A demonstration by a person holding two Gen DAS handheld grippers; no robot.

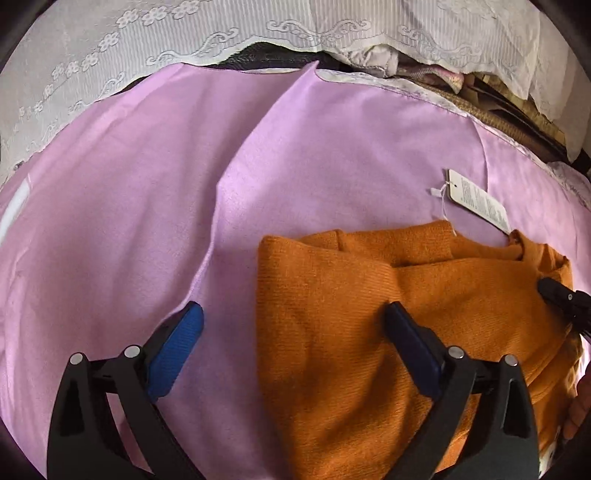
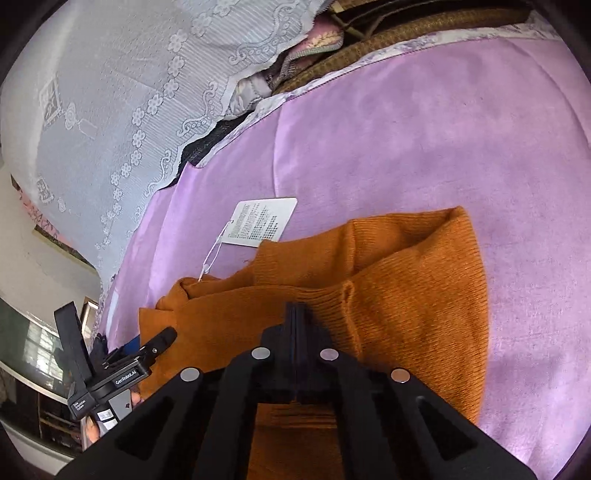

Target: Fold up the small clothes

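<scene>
so the orange sweater lies folded on the pink cloth, its paper tag resting just beyond it. left gripper hangs with fingers spread wide, 1 over the sweater's edge. right gripper has fingers pressed together above the knit, gripping nothing visible.

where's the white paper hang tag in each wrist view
Left wrist view: the hang tag lies right of centre on the purple sheet, just beyond the far edge of the orange sweater.
Right wrist view: the tag lies near the centre, left of the sweater's raised fold, on its white string.
Shared landmark: the lace-trimmed white cloth beyond the sheet.
</scene>
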